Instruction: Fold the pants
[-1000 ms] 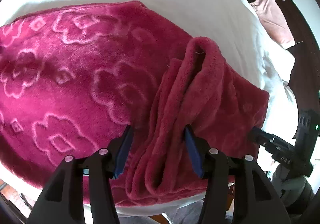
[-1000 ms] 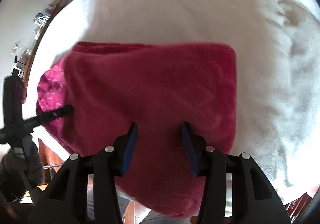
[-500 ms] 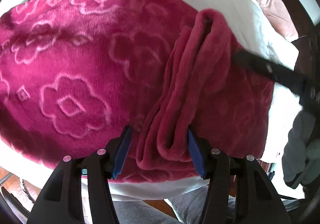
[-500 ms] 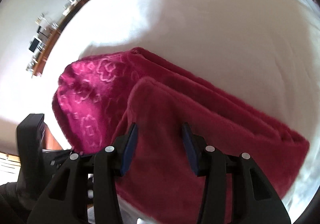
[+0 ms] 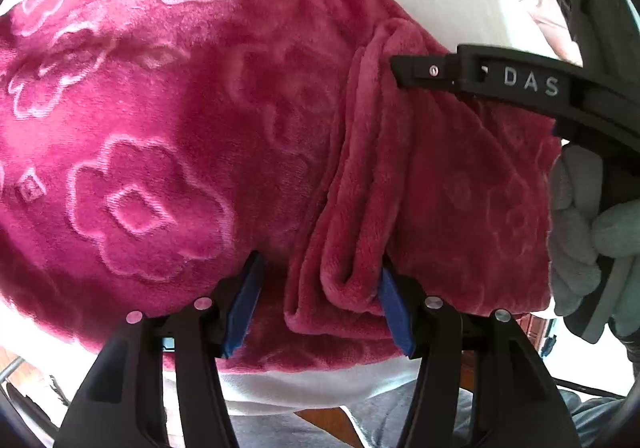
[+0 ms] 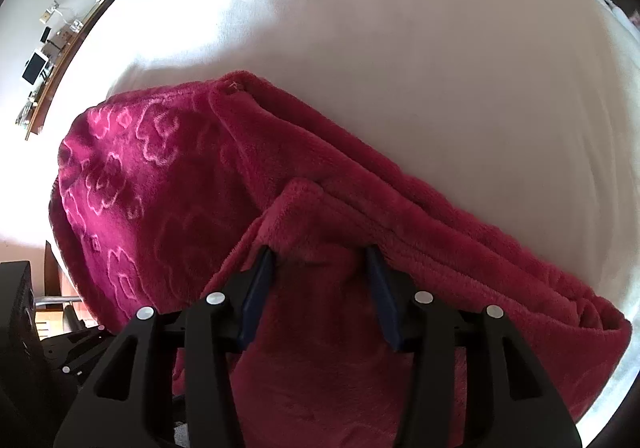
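Since 1 second ago, our right gripper (image 6: 320, 288) swung in from the far edge of the pants (image 5: 168, 151) and now reaches over the bunched ridge, its black arm crossing the left wrist view. Its jaws have just been opening; plush fabric fills the gap, but we cannot tell if the blue pads press it. Our left gripper (image 5: 320, 296) has also just been opening, and its 2 blue pads (image 5: 394, 312) stand apart around a thick rolled fold with a gap on 1 side, so it is released. The pants are deep pink fleece with embossed flowers, lying on a smooth white bed sheet (image 6: 400, 67). A gloved hand (image 5: 580, 232) holds the right tool. Behind the bed, a wooden shelf (image 6: 60, 63) carries small devices.
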Motion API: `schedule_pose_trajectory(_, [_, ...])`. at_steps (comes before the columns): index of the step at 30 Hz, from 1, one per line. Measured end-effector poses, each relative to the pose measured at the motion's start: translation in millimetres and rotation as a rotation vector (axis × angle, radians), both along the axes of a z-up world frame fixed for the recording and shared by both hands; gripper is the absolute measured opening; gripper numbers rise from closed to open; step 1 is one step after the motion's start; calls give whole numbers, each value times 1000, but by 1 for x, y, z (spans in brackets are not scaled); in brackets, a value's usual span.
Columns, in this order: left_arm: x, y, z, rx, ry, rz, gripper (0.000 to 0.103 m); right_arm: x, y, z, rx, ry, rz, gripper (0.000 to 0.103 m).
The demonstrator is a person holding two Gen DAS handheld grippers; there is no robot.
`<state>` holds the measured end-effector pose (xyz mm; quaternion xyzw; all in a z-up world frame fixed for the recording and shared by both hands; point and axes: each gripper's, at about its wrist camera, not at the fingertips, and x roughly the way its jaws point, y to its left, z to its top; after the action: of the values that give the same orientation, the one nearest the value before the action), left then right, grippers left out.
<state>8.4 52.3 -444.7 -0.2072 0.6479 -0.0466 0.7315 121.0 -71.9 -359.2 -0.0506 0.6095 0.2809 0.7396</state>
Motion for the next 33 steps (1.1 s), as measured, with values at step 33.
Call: schedule_pose_trajectory(33, [-35,185,49,261,-75,232,81,-51,151,46,10,-69,67,65])
